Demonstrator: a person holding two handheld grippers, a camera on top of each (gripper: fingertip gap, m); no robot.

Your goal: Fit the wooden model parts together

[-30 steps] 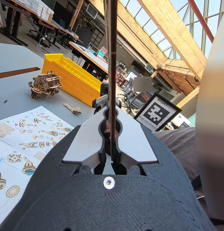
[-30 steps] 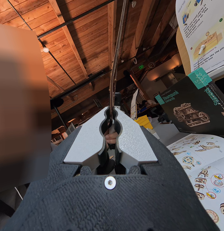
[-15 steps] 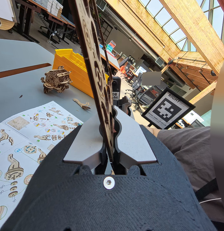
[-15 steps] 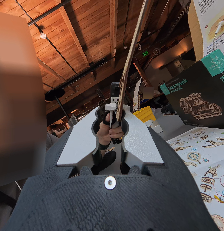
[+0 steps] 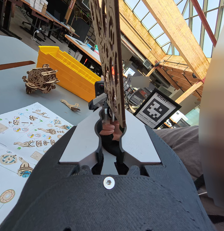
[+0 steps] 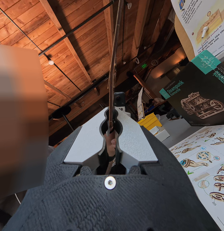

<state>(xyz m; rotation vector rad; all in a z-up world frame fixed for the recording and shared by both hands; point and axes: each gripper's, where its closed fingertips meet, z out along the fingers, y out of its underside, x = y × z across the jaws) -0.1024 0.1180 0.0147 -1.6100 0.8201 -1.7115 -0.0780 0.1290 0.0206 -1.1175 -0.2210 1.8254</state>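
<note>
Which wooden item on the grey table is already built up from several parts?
The round brown wooden model beside the yellow plastic bin. The flat wooden piece nearer the instruction sheet lies loose.

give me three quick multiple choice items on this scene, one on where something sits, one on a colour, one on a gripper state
1. Where is the assembled wooden model?
A. on the grey table, left of the bin
B. inside the bin
C. on the instruction sheet

2. What colour is the plastic bin?
A. blue
B. yellow
C. red

3. How does the left gripper stand?
A. shut on the wooden parts sheet
B. open
C. holding a screwdriver

Key: 1 A, it stands on bare table; 2 B, bright yellow walls; 3 B, fingers apart, while the right gripper grips the wooden parts sheet.
</note>
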